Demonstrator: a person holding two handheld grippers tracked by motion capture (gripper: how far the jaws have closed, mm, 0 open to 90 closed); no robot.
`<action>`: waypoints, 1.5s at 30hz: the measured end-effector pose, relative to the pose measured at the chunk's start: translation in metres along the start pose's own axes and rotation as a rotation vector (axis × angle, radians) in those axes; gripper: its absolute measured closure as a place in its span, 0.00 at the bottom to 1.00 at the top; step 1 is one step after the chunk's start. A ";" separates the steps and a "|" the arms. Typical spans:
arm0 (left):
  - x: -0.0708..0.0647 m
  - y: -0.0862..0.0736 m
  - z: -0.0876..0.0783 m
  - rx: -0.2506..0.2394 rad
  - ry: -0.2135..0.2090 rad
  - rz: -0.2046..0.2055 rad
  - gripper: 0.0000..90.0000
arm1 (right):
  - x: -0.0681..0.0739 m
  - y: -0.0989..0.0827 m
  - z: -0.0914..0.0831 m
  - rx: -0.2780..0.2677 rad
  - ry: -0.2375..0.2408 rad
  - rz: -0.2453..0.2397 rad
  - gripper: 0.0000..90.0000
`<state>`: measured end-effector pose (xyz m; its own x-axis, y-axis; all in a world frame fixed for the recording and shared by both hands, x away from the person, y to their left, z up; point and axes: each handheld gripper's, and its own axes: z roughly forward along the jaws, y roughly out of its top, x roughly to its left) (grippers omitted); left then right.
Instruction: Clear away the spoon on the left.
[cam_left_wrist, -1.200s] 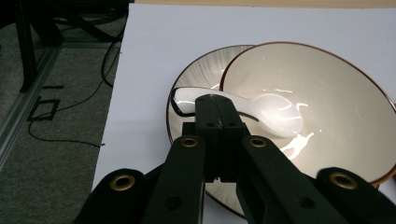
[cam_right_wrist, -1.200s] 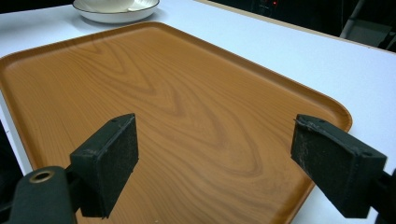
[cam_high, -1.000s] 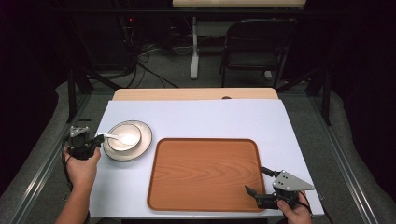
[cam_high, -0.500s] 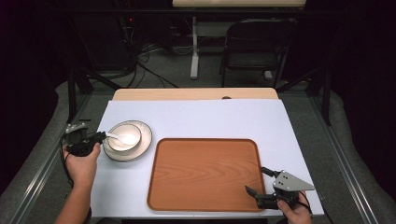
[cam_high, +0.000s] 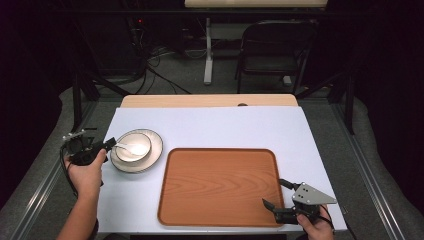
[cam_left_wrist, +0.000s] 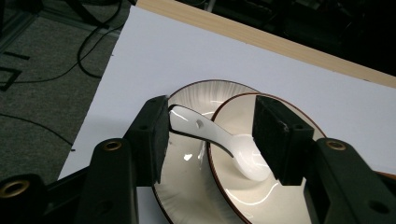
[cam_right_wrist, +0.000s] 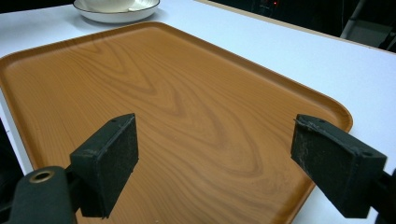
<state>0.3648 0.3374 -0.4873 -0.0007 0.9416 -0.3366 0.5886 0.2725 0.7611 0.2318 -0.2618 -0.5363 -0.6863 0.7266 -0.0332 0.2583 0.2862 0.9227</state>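
Between the spread jaws of the left gripper lies a white spoon, its handle end touching or nearly touching the inner face of one jaw pad, the one on the left in the left gripper view, while the other pad stands apart from it on the far side; the jaws are parted and have not closed on the spoon. The spoon's scoop rests down inside a white bowl with a dark brown rim, and its handle slants up over that rim toward the gripper. The bowl sits on a white plate, off-centre, so that a bare stretch of ribbed plate shows under the handle on the gripper's side. In the high view the left gripper reaches the near-left edge of the plate from the left side of the table, held by the person's left hand, with the bowl and spoon just beyond its tips. To the right of the plate, near it but apart, lies a large wooden tray with nothing on it. The right gripper hangs over the tray's near-right corner, well apart from the bowl, held by the right hand; its jaws stand wide apart with only the tray between and below them, and the plate shows far ahead at the tray's opposite corner.
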 end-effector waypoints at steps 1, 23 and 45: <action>0.001 0.000 0.002 0.008 0.008 -0.001 0.49 | 0.000 0.000 0.000 0.001 0.000 0.002 0.16; 0.007 -0.013 0.028 0.038 -0.039 -0.085 0.50 | 0.000 0.000 0.000 0.003 0.001 0.004 0.16; 0.003 -0.019 0.039 0.018 -0.035 -0.064 0.66 | 0.000 0.000 0.000 -0.001 0.002 0.000 0.16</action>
<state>0.3856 0.3273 -0.5243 -0.0105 0.9146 -0.4041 0.6024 0.3284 0.7275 0.2318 -0.2621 -0.5362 -0.6879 0.7251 -0.0323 0.2579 0.2858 0.9229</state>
